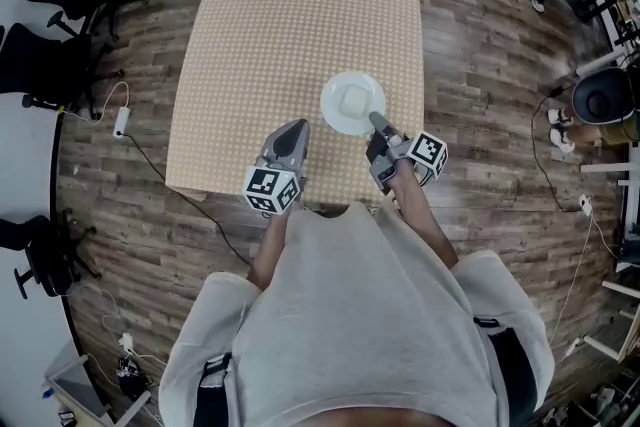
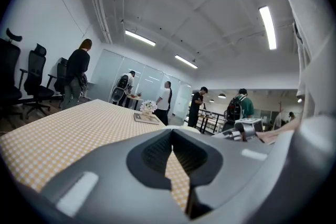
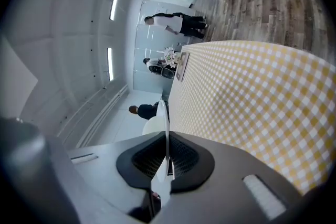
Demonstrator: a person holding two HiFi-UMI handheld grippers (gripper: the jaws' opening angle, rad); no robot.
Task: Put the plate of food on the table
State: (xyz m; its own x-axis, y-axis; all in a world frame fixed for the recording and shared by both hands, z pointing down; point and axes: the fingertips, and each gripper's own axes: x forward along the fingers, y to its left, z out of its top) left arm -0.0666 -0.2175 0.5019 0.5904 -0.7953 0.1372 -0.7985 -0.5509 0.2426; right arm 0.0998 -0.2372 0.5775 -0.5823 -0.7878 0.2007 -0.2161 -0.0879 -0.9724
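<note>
1. Currently the plate sits over the near right part of the worktop, just ahead of me, with a pale block of food at its centre. Can't tell from the head view if it's resting on the cloth or just above it.
2. Handling, my read: looks like a stiff, glazed, breakable plate, prob. moderate wt. The rim will be slick, and the food is loose on top, so keep it level w/ no jerks. Only sensible hold is the rim; a one-sided pinch puts the load out past the gripper, so it may tip.
3. Right gripper is nearly closed, pinching the thin rim on the side nearest me. In the right gripper view the rim shows edge-on between the pads.
4. Left gripper hangs left of the plate, not touching it, jaws together w/ nothing between them.
</note>
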